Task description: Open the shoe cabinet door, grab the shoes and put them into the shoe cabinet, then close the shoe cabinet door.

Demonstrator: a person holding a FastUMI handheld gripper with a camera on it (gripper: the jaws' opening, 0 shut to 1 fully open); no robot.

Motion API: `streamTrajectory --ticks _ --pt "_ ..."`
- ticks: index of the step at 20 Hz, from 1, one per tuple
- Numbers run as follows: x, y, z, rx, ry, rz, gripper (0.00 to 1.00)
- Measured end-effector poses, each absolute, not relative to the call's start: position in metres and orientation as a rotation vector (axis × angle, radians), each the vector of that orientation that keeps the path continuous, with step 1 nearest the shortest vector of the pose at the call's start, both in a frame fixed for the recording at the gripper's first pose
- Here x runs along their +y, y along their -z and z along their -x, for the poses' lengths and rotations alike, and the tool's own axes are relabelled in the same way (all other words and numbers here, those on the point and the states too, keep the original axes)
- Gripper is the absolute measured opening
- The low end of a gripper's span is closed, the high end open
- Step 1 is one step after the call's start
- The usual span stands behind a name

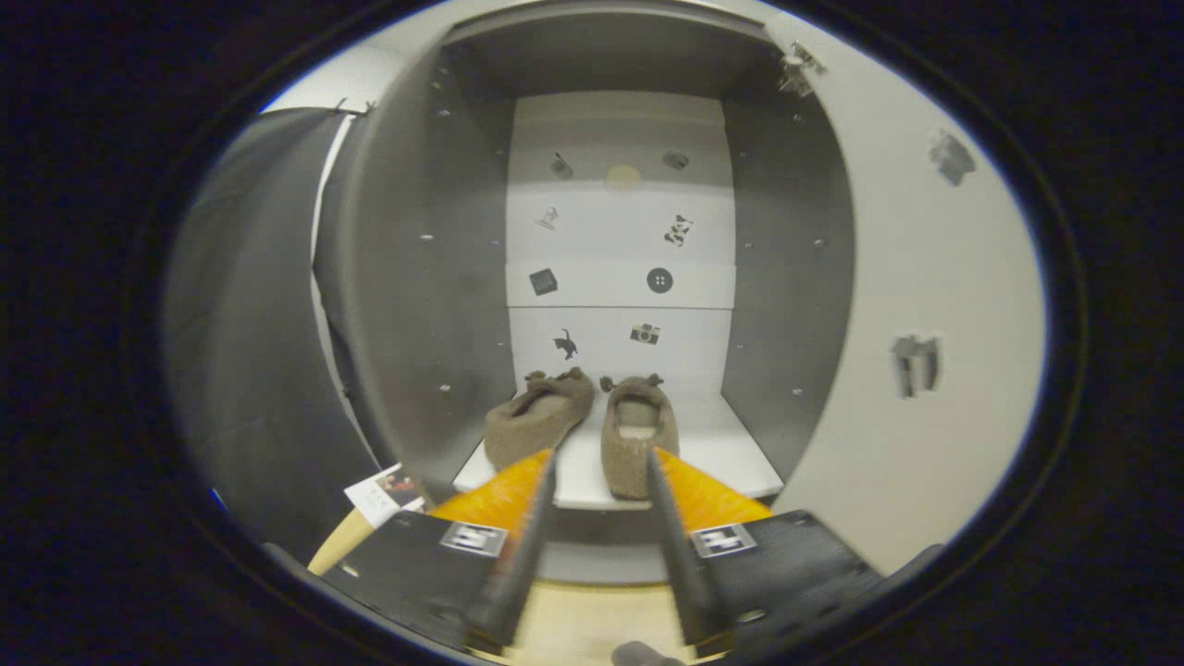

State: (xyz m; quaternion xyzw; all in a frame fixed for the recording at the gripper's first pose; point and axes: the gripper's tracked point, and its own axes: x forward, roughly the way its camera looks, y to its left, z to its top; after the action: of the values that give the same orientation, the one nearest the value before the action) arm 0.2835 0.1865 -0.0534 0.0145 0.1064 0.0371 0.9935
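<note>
The shoe cabinet (435,305) stands open ahead of me, with grey side walls and a white back panel dotted with small stickers. Two brown fuzzy slippers sit side by side on its white bottom shelf (731,453). The left slipper (539,416) lies angled, its heel just beyond my left fingertip. The right slipper (635,435) points straight in, its heel between my fingertips. My gripper (601,458) is open at the shelf's front edge and holds nothing. The open white door (925,305) swings out to the right.
A dark cloth wall (250,324) hangs left of the cabinet. A small printed card (384,490) lies on the light wooden floor (583,629) by the cabinet's left foot. The door carries two dark stickers.
</note>
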Motion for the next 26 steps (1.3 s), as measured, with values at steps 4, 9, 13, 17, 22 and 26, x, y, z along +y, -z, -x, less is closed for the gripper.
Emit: streamTrajectory --ticks 4,9,13,17,22,26 --pt "0.180 0.055 -0.188 0.191 -0.111 -0.035 0.83" --pt "0.154 0.068 -0.081 0.194 -0.168 -0.032 1.00" --pt "0.112 0.070 -0.015 0.186 -0.179 -0.028 1.00" --pt "0.052 0.070 0.031 0.167 -0.123 -0.036 1.00" --pt "-0.037 0.078 0.060 0.156 -0.033 -0.080 1.00" --pt "-0.098 0.065 0.060 0.156 -0.011 -0.105 1.00"
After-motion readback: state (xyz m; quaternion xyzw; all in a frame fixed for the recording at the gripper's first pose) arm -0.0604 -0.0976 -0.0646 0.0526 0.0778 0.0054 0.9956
